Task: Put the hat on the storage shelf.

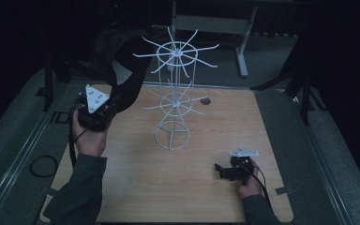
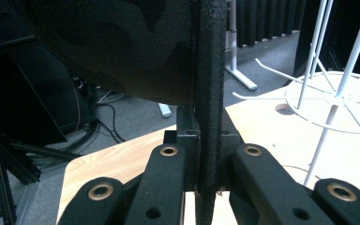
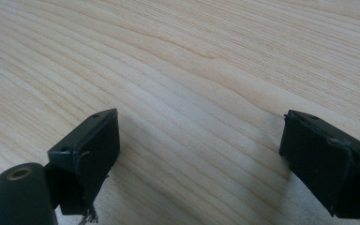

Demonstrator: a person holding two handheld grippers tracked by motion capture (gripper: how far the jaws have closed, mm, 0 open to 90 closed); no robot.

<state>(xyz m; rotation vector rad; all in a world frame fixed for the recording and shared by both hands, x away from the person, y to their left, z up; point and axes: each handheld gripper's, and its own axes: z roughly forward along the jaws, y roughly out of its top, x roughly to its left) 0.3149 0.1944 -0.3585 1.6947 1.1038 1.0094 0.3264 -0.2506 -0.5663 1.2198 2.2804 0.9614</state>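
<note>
A black fabric item (image 1: 122, 61) with a woven strap (image 2: 210, 70) hangs in the air above the table's far left corner. My left gripper (image 1: 110, 107) is shut on that strap, which runs straight up between the jaws in the left gripper view (image 2: 210, 140). The fabric reaches toward the upper hooks of a white wire rack (image 1: 174, 93) standing mid-table; whether it touches a hook I cannot tell. My right gripper (image 1: 221, 169) rests low at the table's near right, jaws pointing left. Its jaws stand wide open over bare wood (image 3: 201, 136), with nothing between them.
The wooden table (image 1: 168, 192) has a small round hole (image 1: 205, 101) behind the rack. The rack's thin hooks (image 2: 262, 68) stick out all round at two levels. A white desk leg (image 1: 243, 51) stands on the floor beyond. Dark stands flank the table.
</note>
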